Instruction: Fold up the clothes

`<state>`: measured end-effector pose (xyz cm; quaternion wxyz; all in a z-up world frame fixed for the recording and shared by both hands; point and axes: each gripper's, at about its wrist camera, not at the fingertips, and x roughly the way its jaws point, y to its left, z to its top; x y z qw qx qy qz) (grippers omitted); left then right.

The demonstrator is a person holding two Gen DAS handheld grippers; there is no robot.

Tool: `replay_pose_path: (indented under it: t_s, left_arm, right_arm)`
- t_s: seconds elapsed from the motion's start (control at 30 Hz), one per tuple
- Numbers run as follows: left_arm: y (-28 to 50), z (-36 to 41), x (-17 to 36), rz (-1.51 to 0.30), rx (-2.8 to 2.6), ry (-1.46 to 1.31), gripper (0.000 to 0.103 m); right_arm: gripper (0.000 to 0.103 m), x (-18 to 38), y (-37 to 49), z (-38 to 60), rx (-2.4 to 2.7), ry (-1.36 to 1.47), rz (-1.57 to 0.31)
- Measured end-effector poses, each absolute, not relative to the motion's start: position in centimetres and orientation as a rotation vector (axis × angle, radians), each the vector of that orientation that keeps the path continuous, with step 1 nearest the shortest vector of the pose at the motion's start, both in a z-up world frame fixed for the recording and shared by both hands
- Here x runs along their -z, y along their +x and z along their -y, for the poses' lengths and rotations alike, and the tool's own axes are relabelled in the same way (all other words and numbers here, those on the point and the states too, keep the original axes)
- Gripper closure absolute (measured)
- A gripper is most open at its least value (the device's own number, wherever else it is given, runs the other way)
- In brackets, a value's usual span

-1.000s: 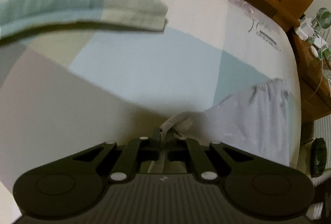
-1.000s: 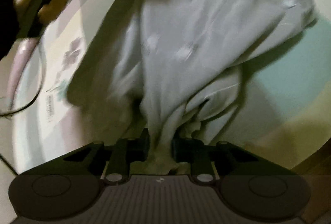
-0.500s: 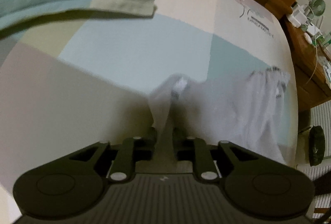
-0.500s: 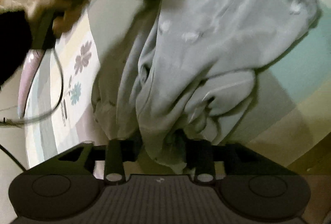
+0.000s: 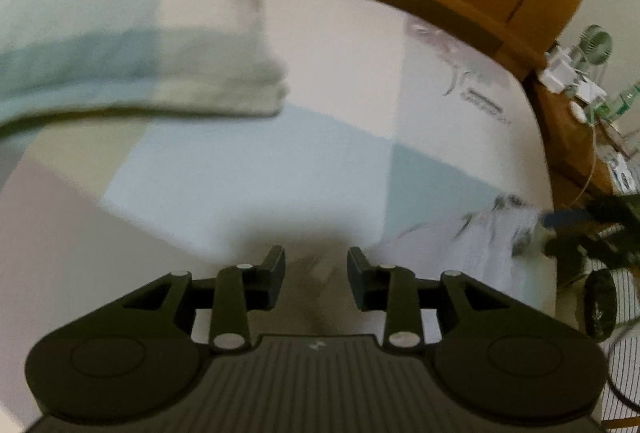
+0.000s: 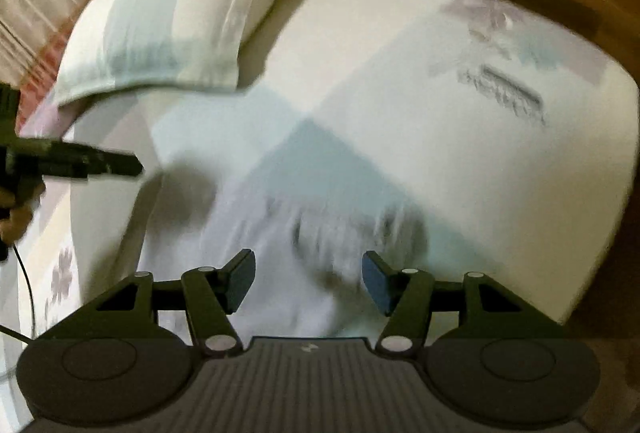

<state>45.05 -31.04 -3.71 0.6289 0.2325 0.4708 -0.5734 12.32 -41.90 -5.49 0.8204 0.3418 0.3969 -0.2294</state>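
Both my grippers just let go of the grey garment (image 6: 304, 233)
Left gripper (image 5: 316, 267) and right gripper (image 6: 308, 279) have just been opening, nothing pinched; cloth looks soft and limp below the pillow (image 6: 160, 29), so I'd retake a hem.

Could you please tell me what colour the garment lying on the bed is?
Pale grey garment; the right wrist view shows it best.

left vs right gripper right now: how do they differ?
The left gripper stands narrower than the right gripper. Bare sheet lies under the left gripper; the grey garment lies under the right gripper. The garment sits off to the side of the left gripper, but straight ahead of the right. Shared: both have just been opening, nothing is pinched between either pair of pads, and both point down at the bed.
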Motion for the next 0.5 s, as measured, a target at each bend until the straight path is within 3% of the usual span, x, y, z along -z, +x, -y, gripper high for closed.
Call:
replay_pose_path:
  t_s: [0.17, 0.3, 0.5]
  left_arm:
    - [42.5, 34.6, 5.8, -1.131, 1.395, 0.590, 0.070]
    - [41.6, 33.1, 8.3, -1.205, 1.372, 0.659, 0.073]
    - [41.0, 26.5, 8.8, -1.298, 1.300, 0.664, 0.071]
  right_arm:
    - [0.039, 8.6, 16.3, 45.4, 0.410, 0.788, -0.843]
    - [0.039, 10.6, 17.8, 46.2, 0.373, 0.850, -0.904]
    - [0.039, 9.4, 16.5, 41.9, 0.232, 0.911, -0.881]
